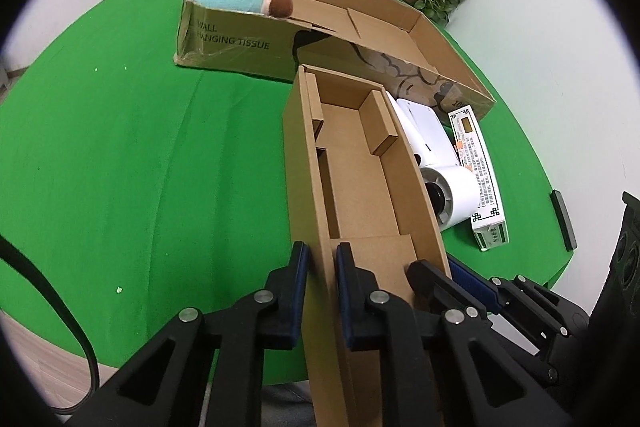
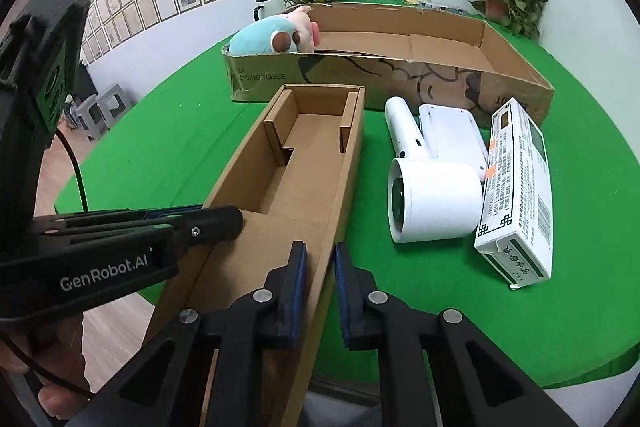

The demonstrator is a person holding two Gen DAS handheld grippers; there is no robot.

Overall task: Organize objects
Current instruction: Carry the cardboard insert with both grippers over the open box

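Both grippers are pinching the near end of the tray (image 2: pixel 304 163), a long open cardboard insert reaching from the table's near edge toward the far carton (image 2: pixel 440 43); the left gripper (image 1: pixel 322 263) is clamping its left wall, the right gripper (image 2: pixel 320 263) its right wall; the tray is looking light and thin-walled, stiff lengthwise but likely crushable where pinched, so holding low on the walls seems safest; the dryer (image 2: pixel 432 187) and medicine box (image 2: pixel 520 187) are lying just right of it; a plush (image 2: pixel 276 37) is sitting in the carton's left end.
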